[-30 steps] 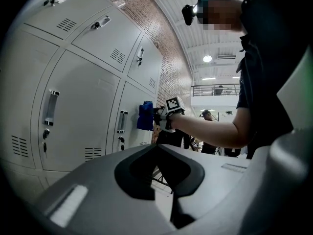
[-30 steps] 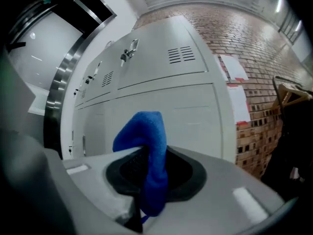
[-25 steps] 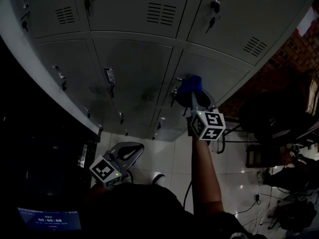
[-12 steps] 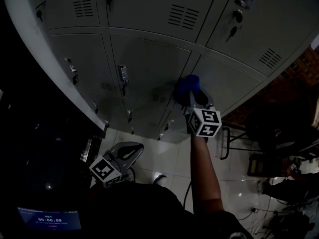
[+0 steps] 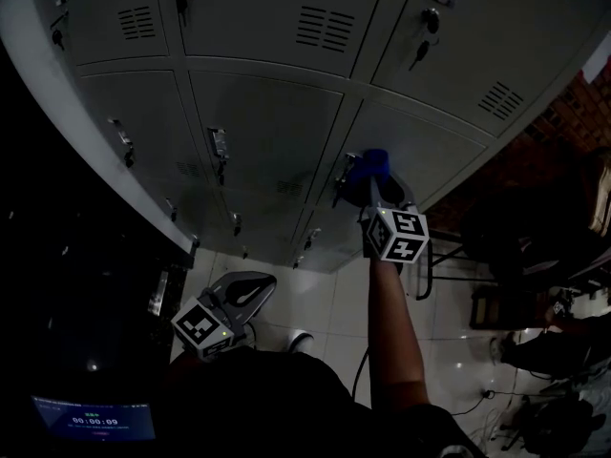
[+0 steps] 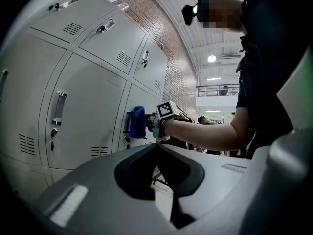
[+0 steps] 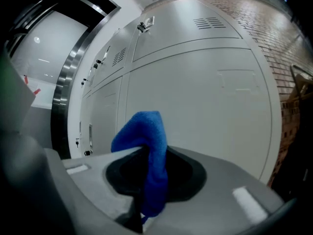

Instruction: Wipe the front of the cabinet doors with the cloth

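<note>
Blue cloth [image 7: 142, 131] clamped between right tongs [image 7: 145, 182], against cabinet door [image 5: 427, 149].

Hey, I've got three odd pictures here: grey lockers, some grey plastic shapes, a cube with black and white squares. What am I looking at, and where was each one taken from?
There is no robot here: a person holds a two-jaw gripper in each hand. The head view comes from a camera on the person's head, looking steeply down at grey metal lockers and a tiled floor. The other two pictures come from cameras riding on the grippers, so the grey shapes at the bottom are each gripper's own jaws. The patterned cube is part of a gripper. The right gripper is shut on a blue cloth and holds it up at a locker door, beside a latch. The left gripper hangs low, jaws together, holding nothing. Its view shows the outstretched arm and the cloth from the side.
</note>
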{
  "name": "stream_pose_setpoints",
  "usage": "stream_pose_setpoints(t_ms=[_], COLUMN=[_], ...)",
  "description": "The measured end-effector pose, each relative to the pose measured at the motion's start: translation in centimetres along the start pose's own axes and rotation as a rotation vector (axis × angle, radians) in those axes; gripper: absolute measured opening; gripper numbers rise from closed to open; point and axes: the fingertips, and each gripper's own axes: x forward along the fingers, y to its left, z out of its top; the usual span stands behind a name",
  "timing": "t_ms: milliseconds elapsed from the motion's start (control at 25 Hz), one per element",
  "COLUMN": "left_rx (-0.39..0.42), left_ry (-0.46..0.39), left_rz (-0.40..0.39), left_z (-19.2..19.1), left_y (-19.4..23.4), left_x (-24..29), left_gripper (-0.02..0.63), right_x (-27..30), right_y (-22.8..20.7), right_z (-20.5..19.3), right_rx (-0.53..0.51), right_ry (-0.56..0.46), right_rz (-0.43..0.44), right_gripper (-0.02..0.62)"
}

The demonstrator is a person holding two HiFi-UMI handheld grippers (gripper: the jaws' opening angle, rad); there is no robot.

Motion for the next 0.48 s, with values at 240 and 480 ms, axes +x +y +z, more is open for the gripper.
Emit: stream_pose_setpoints(t_ms=[240,480], left_rx=[0.002,0.002], left_ry=[0.0,0.006], left_rz=[-0.021,-0.038], left_z=[-0.1,-0.4], left_y=[-0.6,-1.5], left_x=[1.8,2.8], left_gripper=[0.0,0.0], right_x=[-1.6,-3.2], right_y=[-3.7,-7.1], right_z=[-0.7,-1.1], right_rx=[-0.006,0.009], right_ry=[0.017,0.011], right_rz=[-0.037,-0.089], right_gripper=[0.067,0.067])
